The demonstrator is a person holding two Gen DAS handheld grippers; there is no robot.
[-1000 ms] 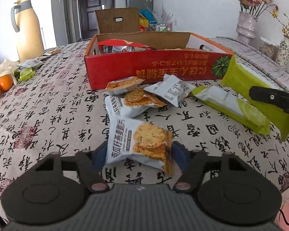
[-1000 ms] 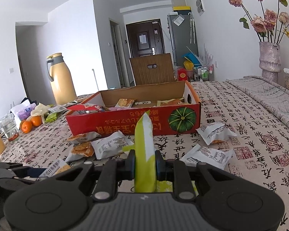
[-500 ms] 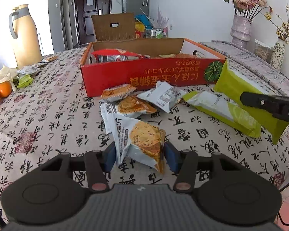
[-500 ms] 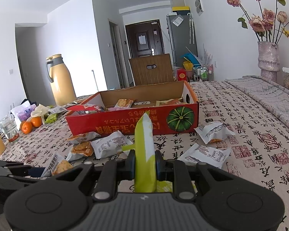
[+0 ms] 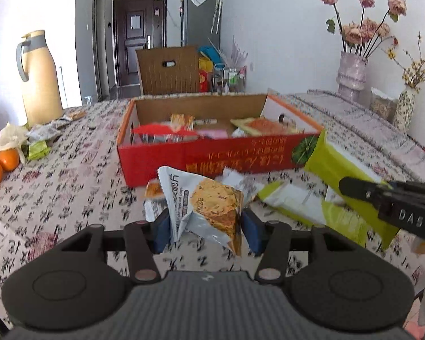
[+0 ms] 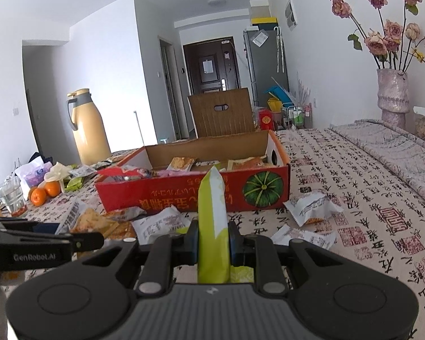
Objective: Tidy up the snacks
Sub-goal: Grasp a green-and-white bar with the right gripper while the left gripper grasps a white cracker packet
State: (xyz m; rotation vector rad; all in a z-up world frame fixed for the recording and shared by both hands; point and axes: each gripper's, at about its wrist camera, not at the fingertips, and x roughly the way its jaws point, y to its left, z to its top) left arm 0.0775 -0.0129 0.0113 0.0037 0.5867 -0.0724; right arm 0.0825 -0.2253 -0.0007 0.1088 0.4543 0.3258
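Observation:
My left gripper is shut on a white cracker packet and holds it above the tablecloth, in front of the red cardboard box. My right gripper is shut on a green and white snack bag, held on edge and pointing at the box. The same bag and right gripper arm show at the right of the left wrist view. The open box holds several snack packets. Loose packets lie on the cloth in front of the box.
A yellow thermos jug stands at the back left. Oranges and wrappers lie at the left edge, with a glass nearby. A flower vase stands at the far right. Another green bag lies beside the box.
My left gripper has closed on the cracker packet, lifted it off the cloth and moved toward the box. My right gripper has risen slightly, still holding the green bag.

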